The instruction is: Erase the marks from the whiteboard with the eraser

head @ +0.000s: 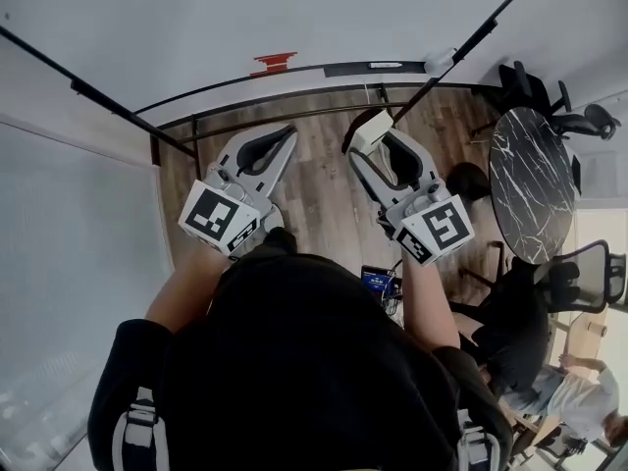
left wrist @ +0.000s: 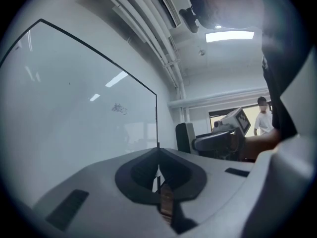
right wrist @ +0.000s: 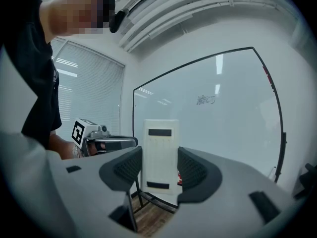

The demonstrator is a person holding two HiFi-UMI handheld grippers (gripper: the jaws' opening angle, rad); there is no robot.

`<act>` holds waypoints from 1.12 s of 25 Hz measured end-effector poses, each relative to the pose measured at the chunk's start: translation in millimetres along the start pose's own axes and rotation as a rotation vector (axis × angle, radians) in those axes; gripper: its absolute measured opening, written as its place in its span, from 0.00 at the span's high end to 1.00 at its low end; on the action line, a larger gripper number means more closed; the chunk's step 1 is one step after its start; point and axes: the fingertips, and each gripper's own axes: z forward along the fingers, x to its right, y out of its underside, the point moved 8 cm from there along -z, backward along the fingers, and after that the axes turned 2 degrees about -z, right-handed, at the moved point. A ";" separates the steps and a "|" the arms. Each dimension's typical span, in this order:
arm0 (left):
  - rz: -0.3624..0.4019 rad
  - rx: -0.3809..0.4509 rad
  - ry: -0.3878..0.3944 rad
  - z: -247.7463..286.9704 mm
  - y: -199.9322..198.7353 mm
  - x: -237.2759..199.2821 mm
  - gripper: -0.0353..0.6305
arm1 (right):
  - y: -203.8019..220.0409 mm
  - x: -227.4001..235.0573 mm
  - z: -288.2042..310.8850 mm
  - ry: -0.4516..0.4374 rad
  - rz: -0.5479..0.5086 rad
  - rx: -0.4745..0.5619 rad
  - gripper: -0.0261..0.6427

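Note:
The whiteboard (head: pixel 294 18) stands in front of me. One small scribble (left wrist: pixel 119 108) shows on it in the left gripper view, and the same scribble (right wrist: pixel 206 100) shows in the right gripper view. My right gripper (head: pixel 370 137) is shut on a white rectangular eraser (right wrist: pixel 160 155), held upright between the jaws and away from the board. The eraser (head: pixel 371 129) points toward the board's lower edge. My left gripper (head: pixel 284 138) is shut with nothing in it, its jaws (left wrist: pixel 158 170) leaving only a thin slit. Both grippers hang side by side above the wooden floor.
A red object (head: pixel 275 63) lies on the board's tray. The board's black stand legs (head: pixel 294 116) cross the floor below it. A round black marble table (head: pixel 530 180) with chairs (head: pixel 579 121) is at the right. A seated person (head: pixel 579 400) is at the lower right.

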 end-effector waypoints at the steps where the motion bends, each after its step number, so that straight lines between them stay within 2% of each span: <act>1: 0.003 0.003 0.003 1.5 -1.4 -10.3 0.94 | -2.2 2.3 9.4 0.002 -0.004 -0.003 0.63; 6: -0.021 0.006 0.003 11.4 -2.5 -81.6 0.94 | -8.4 19.7 73.7 0.033 -0.006 -0.030 0.63; 14: -0.021 0.013 0.042 29.5 -12.8 -164.4 0.94 | -24.4 38.5 147.6 0.105 -0.024 -0.029 0.63; 21: -0.018 0.016 0.090 55.7 -23.9 -202.8 0.94 | -35.1 58.2 178.9 0.168 -0.022 -0.026 0.63; 28: -0.032 0.033 0.071 93.8 -5.8 -220.9 0.94 | -18.2 95.7 197.2 0.161 -0.081 -0.031 0.63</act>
